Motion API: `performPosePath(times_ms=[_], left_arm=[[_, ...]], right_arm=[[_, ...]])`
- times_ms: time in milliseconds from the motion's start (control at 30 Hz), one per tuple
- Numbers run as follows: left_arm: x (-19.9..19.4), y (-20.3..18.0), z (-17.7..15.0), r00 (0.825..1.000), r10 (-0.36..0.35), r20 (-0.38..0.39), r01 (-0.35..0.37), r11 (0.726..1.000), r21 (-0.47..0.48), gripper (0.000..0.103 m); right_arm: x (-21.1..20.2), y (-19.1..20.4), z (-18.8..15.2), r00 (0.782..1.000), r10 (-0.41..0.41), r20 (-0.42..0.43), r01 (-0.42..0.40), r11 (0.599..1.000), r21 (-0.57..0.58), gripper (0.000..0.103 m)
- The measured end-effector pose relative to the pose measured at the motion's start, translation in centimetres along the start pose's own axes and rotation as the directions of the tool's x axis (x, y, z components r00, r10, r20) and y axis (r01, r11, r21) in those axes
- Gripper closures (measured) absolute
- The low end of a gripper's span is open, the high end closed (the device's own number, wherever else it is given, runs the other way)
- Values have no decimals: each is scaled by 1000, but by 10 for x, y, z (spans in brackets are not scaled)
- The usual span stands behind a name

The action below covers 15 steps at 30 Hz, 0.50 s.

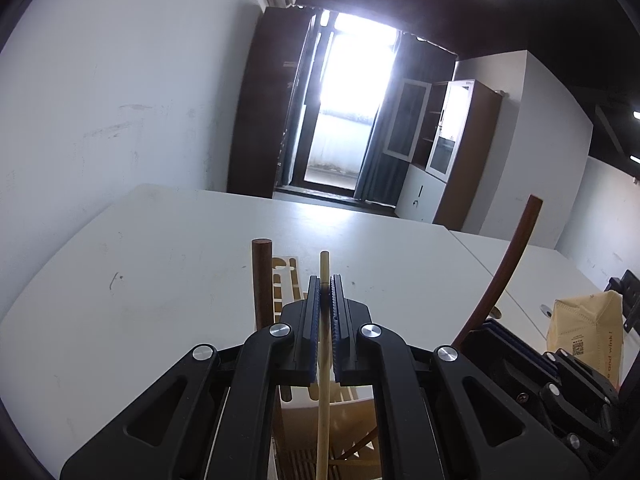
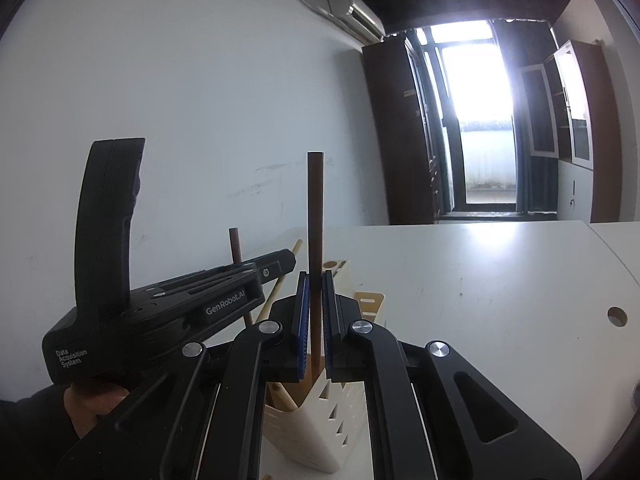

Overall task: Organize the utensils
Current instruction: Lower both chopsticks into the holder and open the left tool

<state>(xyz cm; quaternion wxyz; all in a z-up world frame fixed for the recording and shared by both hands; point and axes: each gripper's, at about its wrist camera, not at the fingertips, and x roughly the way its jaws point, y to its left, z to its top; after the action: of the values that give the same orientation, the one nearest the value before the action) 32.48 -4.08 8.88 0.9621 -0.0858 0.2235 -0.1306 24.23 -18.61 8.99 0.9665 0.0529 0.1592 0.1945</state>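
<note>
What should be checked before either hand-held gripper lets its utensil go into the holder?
1. Left hand-held gripper closed on the light wooden handle: ok.
2. Right hand-held gripper closed on the dark brown handle: ok.
3. Dark brown handle's lower end inside the cream utensil holder: ok, it runs down into a compartment.
4. Light wooden handle over the holder: ok in the left wrist view; which compartment, cannot tell.
5. Utensil heads seated at the bottom: cannot tell, hidden.
6. The two grippers apart: ok, close but not touching.
</note>
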Motion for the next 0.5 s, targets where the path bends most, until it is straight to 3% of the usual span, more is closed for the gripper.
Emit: performPosePath(times_ms=[233, 333, 500], left_arm=[[-7, 11, 2, 996, -77, 54, 78, 997, -25, 98], [-17, 13, 15, 989, -97, 114, 101, 994, -31, 98], [-25, 11, 36, 972, -46, 230, 53, 998, -23, 98]], right_arm=[[3, 0, -4, 1000, -10, -28, 9, 1000, -19, 96], [4, -2, -3, 999, -16, -30, 16, 1000, -17, 96], [7, -6, -2, 999, -17, -28, 17, 1000, -5, 96]])
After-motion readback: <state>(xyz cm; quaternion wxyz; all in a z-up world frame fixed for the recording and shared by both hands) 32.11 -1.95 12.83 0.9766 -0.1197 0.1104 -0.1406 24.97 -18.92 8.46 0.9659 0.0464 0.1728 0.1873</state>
